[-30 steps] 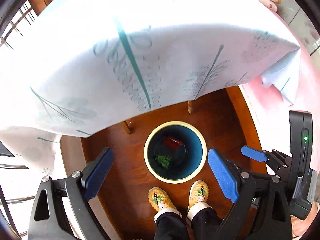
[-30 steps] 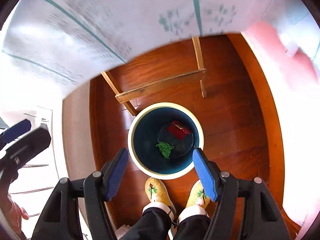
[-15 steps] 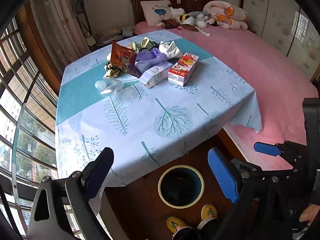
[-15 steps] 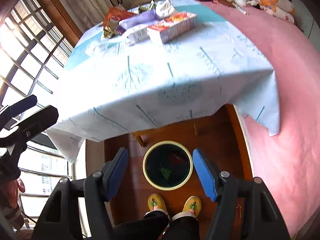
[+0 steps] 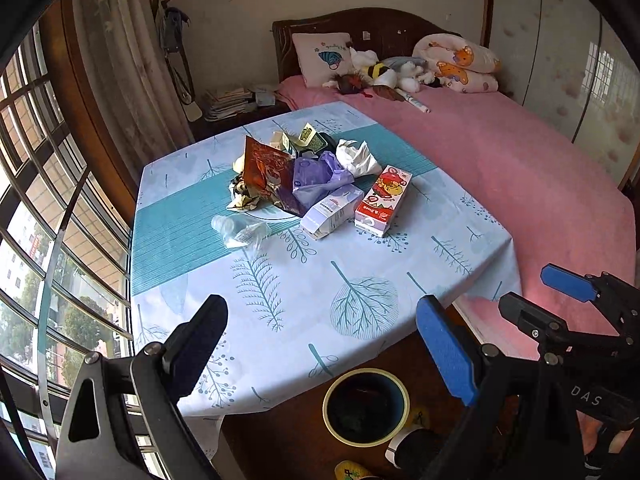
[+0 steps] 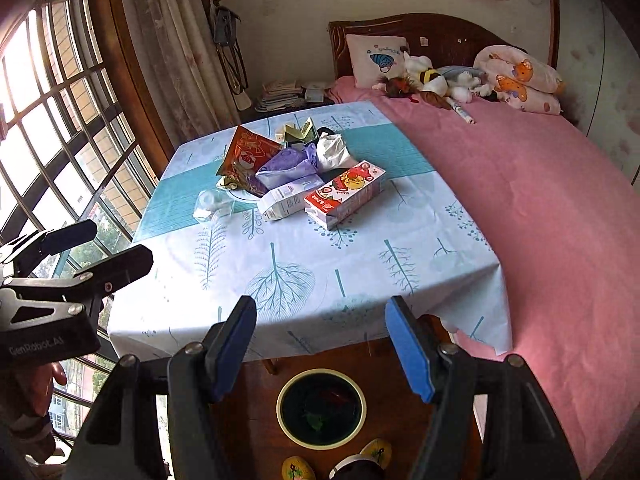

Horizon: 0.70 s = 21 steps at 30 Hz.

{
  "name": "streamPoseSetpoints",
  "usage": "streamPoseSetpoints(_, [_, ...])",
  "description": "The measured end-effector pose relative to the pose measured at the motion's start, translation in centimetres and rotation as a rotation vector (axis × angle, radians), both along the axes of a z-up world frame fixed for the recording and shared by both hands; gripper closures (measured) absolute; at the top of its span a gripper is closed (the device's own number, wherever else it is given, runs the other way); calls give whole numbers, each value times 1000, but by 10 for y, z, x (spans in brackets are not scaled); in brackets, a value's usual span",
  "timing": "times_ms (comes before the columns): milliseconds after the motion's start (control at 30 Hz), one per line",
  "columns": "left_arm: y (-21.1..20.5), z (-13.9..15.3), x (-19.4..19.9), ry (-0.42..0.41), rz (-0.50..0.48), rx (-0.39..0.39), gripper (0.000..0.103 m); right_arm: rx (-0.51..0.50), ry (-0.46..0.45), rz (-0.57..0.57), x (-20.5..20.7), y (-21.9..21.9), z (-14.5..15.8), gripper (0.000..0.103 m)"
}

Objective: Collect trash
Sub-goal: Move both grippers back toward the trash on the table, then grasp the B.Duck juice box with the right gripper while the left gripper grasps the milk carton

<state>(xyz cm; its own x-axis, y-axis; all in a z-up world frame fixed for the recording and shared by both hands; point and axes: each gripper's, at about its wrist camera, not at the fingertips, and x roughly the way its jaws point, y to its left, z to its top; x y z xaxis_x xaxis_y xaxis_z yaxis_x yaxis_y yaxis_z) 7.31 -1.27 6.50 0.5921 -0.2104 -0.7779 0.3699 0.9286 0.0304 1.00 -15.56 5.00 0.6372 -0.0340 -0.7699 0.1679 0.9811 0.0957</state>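
A heap of trash lies mid-table: a red snack bag (image 5: 266, 166) (image 6: 246, 152), purple wrapper (image 5: 316, 176) (image 6: 286, 164), white crumpled paper (image 5: 358, 156) (image 6: 332, 150), a lilac carton (image 5: 330, 210) (image 6: 286, 200), a red juice carton (image 5: 382, 200) (image 6: 346, 192) and a clear crushed bottle (image 5: 240, 230) (image 6: 212, 204). On the floor below the table's near edge stands a blue bin with a cream rim (image 5: 366, 406) (image 6: 322, 406), red and green scraps inside. My left gripper (image 5: 320, 348) and right gripper (image 6: 322, 346) both hang open and empty above the near table edge.
The table wears a pale blue leaf-print cloth (image 5: 320, 292) (image 6: 280, 264). A pink bed (image 5: 520, 168) (image 6: 560, 200) with pillows and soft toys runs along the right. A barred window (image 5: 40, 220) fills the left. The person's yellow slippers (image 6: 298, 468) stand beside the bin.
Both grippers have risen from just over the bin to above table height and tilted up. The tabletop trash and the bed have come into view; the bin has shrunk to the bottom.
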Motion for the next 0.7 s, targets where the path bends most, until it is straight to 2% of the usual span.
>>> streamPoseSetpoints(133, [2,-9,21,15,51,17,9,29,19,-28,21,-12,-6,36])
streamPoseSetpoints(300, [-3,-25,58,55,99,45,9,135,95,-42,67,-30,-27,36])
streamPoseSetpoints(467, [-15,-37,102,89,143,57,9,250,188,-50,132,-54,-56,36])
streamPoseSetpoints(700, [-43,-61,170,146,197,83,9,379,317,-139,226,-88,-106,36])
